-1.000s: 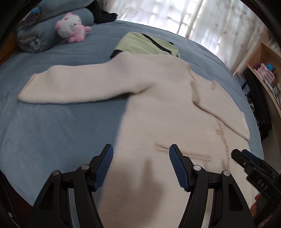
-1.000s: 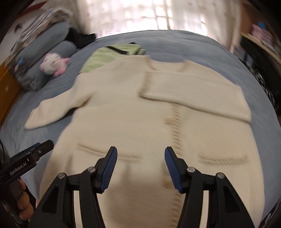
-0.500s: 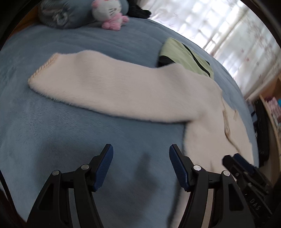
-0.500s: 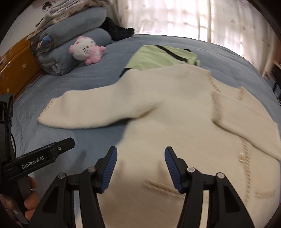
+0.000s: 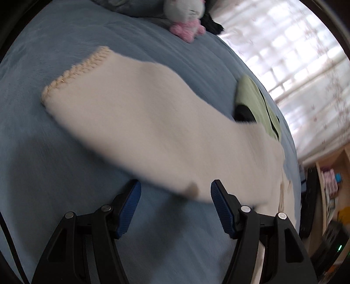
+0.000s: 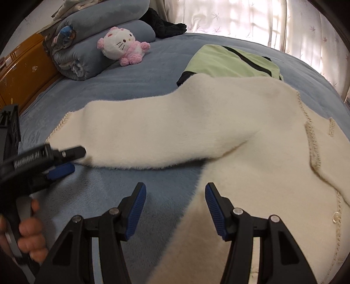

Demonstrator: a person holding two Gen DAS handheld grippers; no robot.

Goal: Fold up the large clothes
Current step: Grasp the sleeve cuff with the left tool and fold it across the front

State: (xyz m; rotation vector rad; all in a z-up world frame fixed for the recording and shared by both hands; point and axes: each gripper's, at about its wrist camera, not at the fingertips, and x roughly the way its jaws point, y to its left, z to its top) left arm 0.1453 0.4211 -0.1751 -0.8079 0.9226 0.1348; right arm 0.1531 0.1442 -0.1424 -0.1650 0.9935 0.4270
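Note:
A cream knit cardigan [image 6: 251,174] lies flat on the blue bed [image 6: 135,87], one sleeve [image 6: 153,135] stretched out to the left with its cuff [image 5: 76,72] at the end. My left gripper [image 5: 176,192] is open, low at the sleeve's near edge, which runs between its blue pads [image 5: 131,196]. In the right wrist view the left gripper [image 6: 65,161] sits by the sleeve's lower edge near the cuff, a hand on its handle. My right gripper [image 6: 175,192] is open above the cardigan's side edge below the armpit, nothing between its fingers.
A folded green garment [image 6: 231,63] lies just beyond the cardigan's shoulder. A pink and white plush toy [image 6: 122,45] and rolled grey bedding [image 6: 87,54] sit at the bed's head, by a wooden headboard [image 6: 24,72]. Curtains [image 6: 262,19] hang behind; shelves [image 5: 328,181] stand right.
Both grippers have swung left from the cardigan's body to the outstretched sleeve and come lower. The left one has rolled and now sits at the sleeve's edge. The cardigan lies as before.

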